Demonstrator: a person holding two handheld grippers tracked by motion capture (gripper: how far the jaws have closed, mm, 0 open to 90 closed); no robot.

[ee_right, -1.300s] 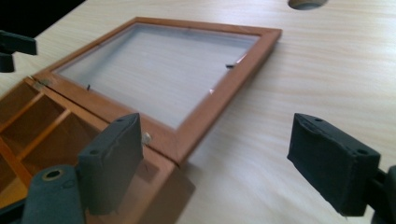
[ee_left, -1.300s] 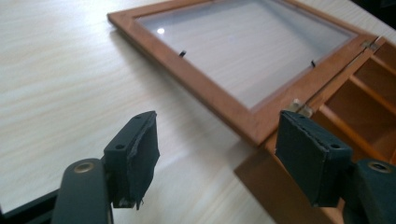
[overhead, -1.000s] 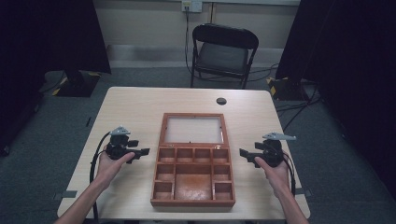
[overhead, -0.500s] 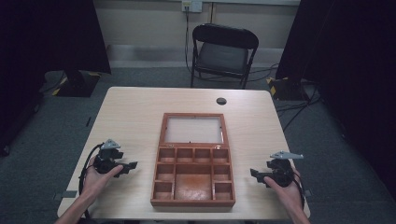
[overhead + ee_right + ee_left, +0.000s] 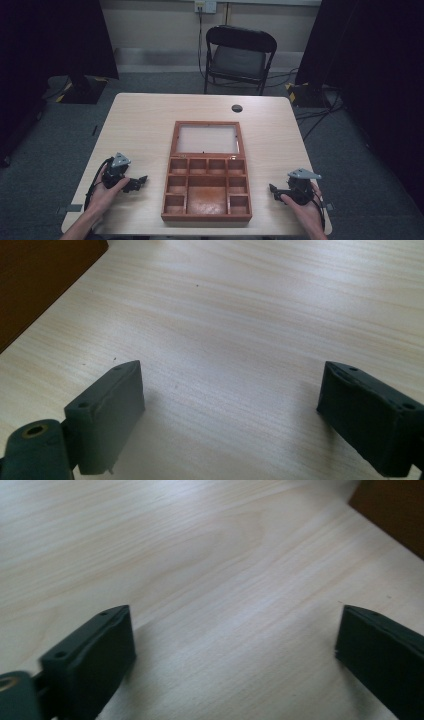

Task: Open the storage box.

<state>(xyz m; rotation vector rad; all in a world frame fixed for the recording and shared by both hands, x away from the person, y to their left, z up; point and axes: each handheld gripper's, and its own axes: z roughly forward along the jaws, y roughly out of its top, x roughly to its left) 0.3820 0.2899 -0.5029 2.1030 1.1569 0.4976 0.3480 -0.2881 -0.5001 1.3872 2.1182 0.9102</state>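
While the wooden box (image 5: 206, 172) lies open between them, the left gripper (image 5: 140, 182), jaws just widened, and right gripper (image 5: 273, 190) gape empty.

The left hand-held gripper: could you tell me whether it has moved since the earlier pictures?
Yes. The left hand-held gripper has drawn back toward the table's near edge, away from the wooden box, jaws just opened, empty.

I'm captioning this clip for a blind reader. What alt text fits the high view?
An open wooden compartment box lies on a pale table, its compartments empty. A person's hands rest a left gripper and a right gripper beside it, apart from it.
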